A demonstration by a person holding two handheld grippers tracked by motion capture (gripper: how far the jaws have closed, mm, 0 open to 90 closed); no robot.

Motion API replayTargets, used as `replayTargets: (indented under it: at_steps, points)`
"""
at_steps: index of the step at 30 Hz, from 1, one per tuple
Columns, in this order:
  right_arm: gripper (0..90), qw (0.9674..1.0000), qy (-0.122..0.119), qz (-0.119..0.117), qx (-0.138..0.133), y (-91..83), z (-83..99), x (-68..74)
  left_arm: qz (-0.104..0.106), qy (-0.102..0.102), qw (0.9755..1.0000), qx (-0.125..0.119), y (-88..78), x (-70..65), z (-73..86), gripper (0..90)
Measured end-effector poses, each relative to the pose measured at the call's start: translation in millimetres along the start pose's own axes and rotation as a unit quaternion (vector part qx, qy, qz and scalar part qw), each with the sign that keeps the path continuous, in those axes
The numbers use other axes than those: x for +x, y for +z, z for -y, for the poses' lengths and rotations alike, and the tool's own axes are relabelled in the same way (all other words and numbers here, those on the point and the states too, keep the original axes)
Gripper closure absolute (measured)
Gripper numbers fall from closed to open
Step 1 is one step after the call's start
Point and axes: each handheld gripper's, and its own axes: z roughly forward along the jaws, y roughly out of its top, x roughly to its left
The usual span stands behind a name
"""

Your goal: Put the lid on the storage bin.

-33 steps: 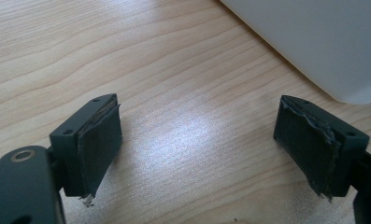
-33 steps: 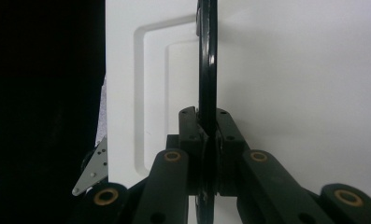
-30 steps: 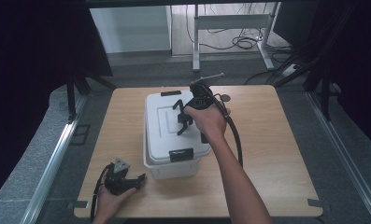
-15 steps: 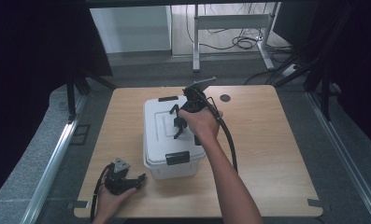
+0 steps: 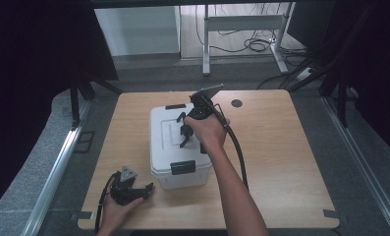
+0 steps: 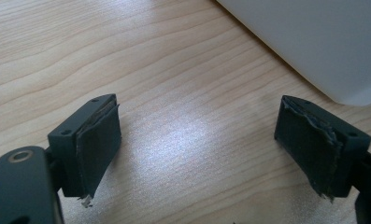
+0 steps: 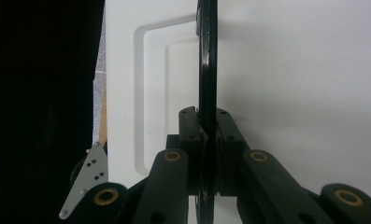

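Note:
A white plastic box (image 5: 165,152) stands in the middle of the wooden table (image 5: 281,147). Its thin black carry handle (image 5: 184,132) stands up from the lid. My right gripper (image 5: 188,129) reaches down over the lid and is shut on that handle. In the right gripper view the jaws pinch the black handle bar (image 7: 207,60) above the white lid (image 7: 290,70), with the right gripper (image 7: 207,135) centred on it. My left gripper (image 5: 144,190) rests on the table near the box's front left corner. It stands open, left gripper (image 6: 197,144) over bare wood, with the box wall (image 6: 314,42) just beyond.
A black latch (image 5: 182,167) sits on the box's front and another (image 5: 175,106) at its back edge. A cable (image 5: 236,152) trails from the right gripper along the forearm. A dark round hole (image 5: 236,103) marks the far tabletop. Bare wood lies right of the box.
The right hand has moved a little left and down over the lid, still holding the handle. The left hand and its gripper have stayed put.

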Motion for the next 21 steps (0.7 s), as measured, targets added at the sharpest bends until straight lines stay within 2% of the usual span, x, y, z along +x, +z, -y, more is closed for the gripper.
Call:
replayTargets:
  at_steps: [6,12,21]
  points:
    - [84.5,0.9999,0.009,0.005,0.001,6.7,-1.4,-2.2,0.000,0.000,1.0000,0.000,0.0,0.0,0.0,14.4]
    - [84.6,0.9998,0.021,-0.003,0.001,9.8,-1.9,-4.9,0.001,0.001,1.0000,0.001,-0.1,0.0,0.0,14.5]
    - [84.5,0.9997,0.022,0.001,0.006,13.3,4.1,-8.8,0.001,0.000,1.0000,0.001,-0.2,-0.6,0.1,14.6]
